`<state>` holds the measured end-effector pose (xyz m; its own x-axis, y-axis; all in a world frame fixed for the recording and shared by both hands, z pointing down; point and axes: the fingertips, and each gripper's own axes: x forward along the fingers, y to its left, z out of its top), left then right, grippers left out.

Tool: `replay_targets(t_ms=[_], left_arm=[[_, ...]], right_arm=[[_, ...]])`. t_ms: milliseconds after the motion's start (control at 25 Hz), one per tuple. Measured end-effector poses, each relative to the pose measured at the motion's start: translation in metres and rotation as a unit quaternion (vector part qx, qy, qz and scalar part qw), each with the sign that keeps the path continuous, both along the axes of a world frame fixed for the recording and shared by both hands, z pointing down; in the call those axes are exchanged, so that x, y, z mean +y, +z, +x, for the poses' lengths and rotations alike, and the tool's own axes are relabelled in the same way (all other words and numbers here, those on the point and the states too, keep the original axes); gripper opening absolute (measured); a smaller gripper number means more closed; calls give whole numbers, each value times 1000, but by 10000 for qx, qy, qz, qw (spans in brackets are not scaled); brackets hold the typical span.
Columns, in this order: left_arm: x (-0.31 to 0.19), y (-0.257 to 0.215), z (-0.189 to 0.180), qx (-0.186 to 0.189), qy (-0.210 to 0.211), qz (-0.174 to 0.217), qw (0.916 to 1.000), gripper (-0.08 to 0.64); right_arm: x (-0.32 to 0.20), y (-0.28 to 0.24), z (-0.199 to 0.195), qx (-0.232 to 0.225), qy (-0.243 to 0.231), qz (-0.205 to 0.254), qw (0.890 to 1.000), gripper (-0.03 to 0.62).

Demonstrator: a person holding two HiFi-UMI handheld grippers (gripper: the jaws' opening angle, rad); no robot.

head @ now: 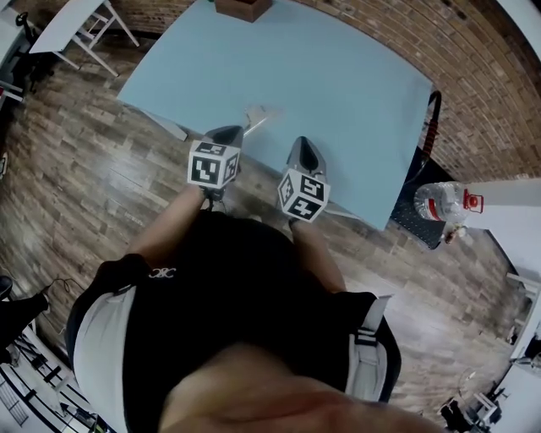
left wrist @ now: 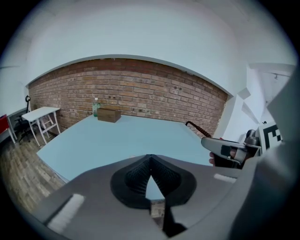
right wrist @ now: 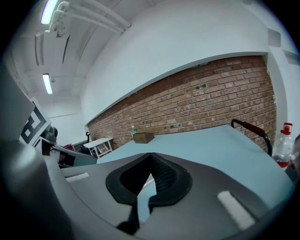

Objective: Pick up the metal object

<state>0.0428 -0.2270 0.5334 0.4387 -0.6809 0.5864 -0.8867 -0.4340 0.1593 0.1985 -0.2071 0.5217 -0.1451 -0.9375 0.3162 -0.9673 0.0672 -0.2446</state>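
Pickup was not done. The metal object (head: 255, 116) lay flat on the light blue tabletop (head: 338, 76), close to the near edge, and nothing held it.

Left tongs (head: 226, 130) were closed tip to tip with nothing between them. Right tongs (head: 303, 144) were the same: tips met, empty. In the right gripper view a thin pale streak showed through the slot under the tips. It may have been the object, but I couldn't confirm that.

Both tongs sat over the near edge of the tabletop, pointing across it toward 12 o'clock in the head view. The object was just past the left tongs' tip at roughly 1 o'clock from it, and near the right tongs at about 10 o'clock. It touched neither.

By my read the whole grasp was left to do: open one pair, bring it down over the object, clamp, lift.

On orientation, the object was small and blurred in the head view. It read as slim and pale, with its long axis roughly 8 o'clock to 2 o'clock, skewed to the table edge. I couldn't tell which end was which. The tongs would likely need to close across that axis.

The wooden box (head: 243, 7) sat at the far 12 o'clock edge, well apart. The bottle (head: 439, 201) stood off the tabletop at 3 o'clock. Neither was in the way.
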Motion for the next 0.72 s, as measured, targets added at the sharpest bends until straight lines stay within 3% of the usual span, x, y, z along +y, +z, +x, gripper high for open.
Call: replay_targets(t_ms=[240,720], left_arm=[[-11,10,-2,123,-32,-124,9998,0],[-63,29,0,276,496,-310,9979,0]], right_arm=[[-3,-3,-1,141,-36,13,9999,14],[-41,-4,-10,449,256,-115,9986,14]])
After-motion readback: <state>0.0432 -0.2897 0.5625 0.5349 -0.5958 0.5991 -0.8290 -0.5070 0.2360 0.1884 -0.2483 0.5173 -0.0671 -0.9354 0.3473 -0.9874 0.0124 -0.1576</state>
